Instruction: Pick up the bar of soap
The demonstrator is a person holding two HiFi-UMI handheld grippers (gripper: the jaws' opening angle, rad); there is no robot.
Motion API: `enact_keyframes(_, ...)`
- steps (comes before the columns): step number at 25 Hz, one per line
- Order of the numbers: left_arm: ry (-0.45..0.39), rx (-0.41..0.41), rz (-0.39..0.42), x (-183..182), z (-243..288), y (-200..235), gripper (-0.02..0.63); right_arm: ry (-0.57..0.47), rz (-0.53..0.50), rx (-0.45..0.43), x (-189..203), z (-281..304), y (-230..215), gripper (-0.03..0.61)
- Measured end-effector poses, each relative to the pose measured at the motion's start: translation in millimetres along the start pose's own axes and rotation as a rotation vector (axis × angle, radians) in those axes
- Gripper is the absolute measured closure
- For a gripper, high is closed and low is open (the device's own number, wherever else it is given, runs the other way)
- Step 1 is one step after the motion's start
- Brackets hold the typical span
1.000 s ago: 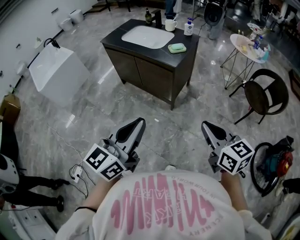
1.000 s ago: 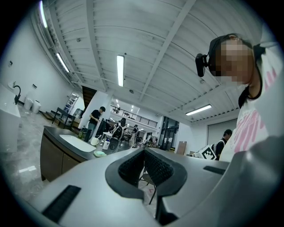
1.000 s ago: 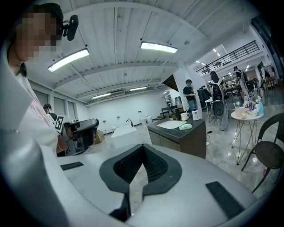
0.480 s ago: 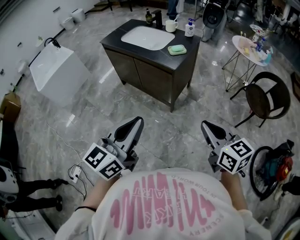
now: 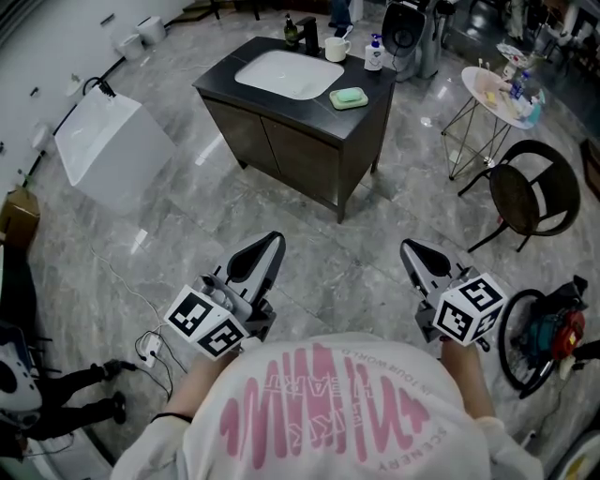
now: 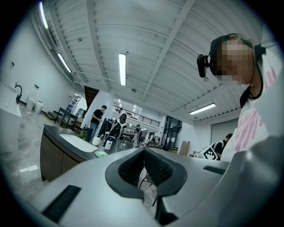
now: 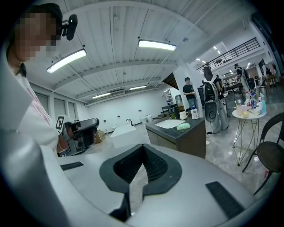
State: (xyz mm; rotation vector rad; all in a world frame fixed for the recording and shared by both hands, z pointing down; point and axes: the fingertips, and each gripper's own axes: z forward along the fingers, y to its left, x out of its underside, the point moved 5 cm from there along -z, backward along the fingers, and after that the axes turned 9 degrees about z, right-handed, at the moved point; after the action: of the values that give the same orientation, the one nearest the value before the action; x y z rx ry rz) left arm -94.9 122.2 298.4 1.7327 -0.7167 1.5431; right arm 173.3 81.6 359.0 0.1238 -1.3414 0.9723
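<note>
**Soap far off on the desk, both jaws clenched on nothing**

Well ahead, on the near right corner of the dark cabinet desk [image 5: 300,155]: the pale green rounded bar of soap [image 5: 349,97], lying in a matching green dish. Just left of it, sunk in the desk top, a white rectangular basin [image 5: 286,73]. Behind it, along the back edge, a white ceramic mug [image 5: 337,49] and a white pump bottle with a blue label [image 5: 374,53].

Down at the bottom of the head view, above the grey marble floor [image 5: 375,272], the left gripper [image 5: 270,246] and the right gripper [image 5: 412,251], side by side and far from the desk. Left jaws pressed together, empty; same soap visible small beyond them [image 6: 101,154] in the left gripper view, past the closed tips [image 6: 144,151]. Right jaws likewise met at the tips [image 7: 143,148], gripping nothing, with the soap [image 7: 183,126] in the distance on the desk corner.

Against a second ago: desk shifted slightly up and to the left in the head view. More now showing of the tall black and grey machine [image 5: 405,28] behind it at the top edge. Round white side table [image 5: 502,94] and black round-seated chair [image 5: 525,192] at right much where they were. Both grippers in the same spots in the view, jaws as tightly clenched as before.
</note>
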Motion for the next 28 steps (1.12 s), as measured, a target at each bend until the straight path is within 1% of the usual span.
enact_keyframes(10,0.013,0.045,-0.011,7.5,21.0,-4.3,0.604,-0.008,0.032,0.027,8.3,-8.9,-15.4,0.572)
enact_keyframes(16,0.016,0.066,-0.016,12.3,30.0,-11.2,0.606,-0.006,0.049,0.078,6.7,-20.9,-20.1,0.572)
enact_keyframes(23,0.005,0.066,-0.018,10.0,36.2,-10.8,0.606,-0.011,0.042,0.074,8.2,-23.7,-26.5,0.572)
enact_keyframes(28,0.013,0.070,-0.021,9.0,40.0,-11.9,0.606,-0.015,0.066,0.088,9.3,-26.5,-32.5,0.572)
